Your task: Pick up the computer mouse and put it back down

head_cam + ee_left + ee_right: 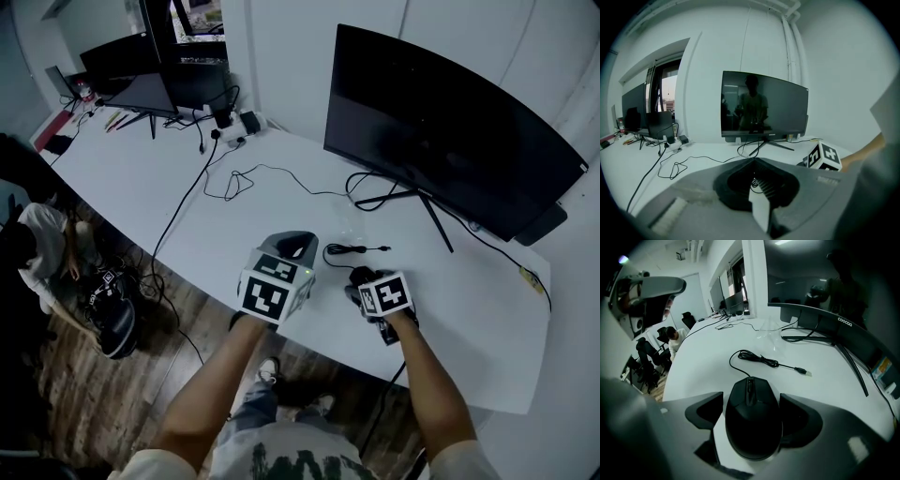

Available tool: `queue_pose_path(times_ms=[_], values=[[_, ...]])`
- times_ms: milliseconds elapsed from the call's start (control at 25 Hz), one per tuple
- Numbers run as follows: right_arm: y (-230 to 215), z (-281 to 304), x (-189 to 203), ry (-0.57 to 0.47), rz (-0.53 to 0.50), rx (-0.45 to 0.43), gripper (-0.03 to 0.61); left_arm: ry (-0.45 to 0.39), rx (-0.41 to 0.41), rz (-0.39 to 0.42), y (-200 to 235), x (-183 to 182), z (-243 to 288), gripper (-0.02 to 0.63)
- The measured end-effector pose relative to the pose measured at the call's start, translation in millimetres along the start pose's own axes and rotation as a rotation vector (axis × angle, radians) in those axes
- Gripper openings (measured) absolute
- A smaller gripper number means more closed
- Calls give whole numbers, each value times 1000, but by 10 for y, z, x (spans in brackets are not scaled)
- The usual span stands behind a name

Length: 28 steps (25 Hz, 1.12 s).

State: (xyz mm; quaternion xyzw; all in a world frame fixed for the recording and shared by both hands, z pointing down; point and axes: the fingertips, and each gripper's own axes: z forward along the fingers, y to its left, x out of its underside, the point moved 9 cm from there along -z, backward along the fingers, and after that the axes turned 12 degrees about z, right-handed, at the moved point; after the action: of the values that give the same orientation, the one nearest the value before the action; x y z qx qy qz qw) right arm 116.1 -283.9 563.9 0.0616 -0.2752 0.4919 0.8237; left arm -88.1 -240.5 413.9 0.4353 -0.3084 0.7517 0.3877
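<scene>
The black, domed plastic computer mouse (752,425) sits on the white desk (698,362), right under the right gripper's camera and between the fingers (707,411) of the right gripper (753,414). The fingers are apart, one along each flank. The one on the right of that view looks to be touching the shell, while a thin strip of desk shows beside the other, so I judge the hold not yet clamped. The mouse should be light and rigid, with smooth curved sides that could slip upward under pressure. The straighter mid-flanks, where the fingers stand now, seem the best place to grip, clear of the wheel and buttons. Its thin black cable (761,359) lies loosely bunched just ahead, with the plug free on the desk, so it should trail along with little pull. In the head view the left gripper (291,246) is just beside the mouse (361,276), and its grey fingers (740,171) are together on nothing. It looks near enough to bump on a sideways lift. The curved black monitor (441,122) and its thin stand legs (405,201) are beyond the cable, well apart from the mouse.
</scene>
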Motion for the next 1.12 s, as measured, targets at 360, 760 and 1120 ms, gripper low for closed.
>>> queue_pose_path(times_ms=[360, 760, 1120], values=[[-25, -5, -27, 13, 28, 20, 340, 17, 4, 23, 14, -22, 28, 3], [1, -34, -1, 17, 64, 40, 318, 15, 6, 38, -3, -54, -15, 3], [-77, -335, -43, -92, 168, 18, 318, -12, 17, 36, -55, -156, -32, 3]])
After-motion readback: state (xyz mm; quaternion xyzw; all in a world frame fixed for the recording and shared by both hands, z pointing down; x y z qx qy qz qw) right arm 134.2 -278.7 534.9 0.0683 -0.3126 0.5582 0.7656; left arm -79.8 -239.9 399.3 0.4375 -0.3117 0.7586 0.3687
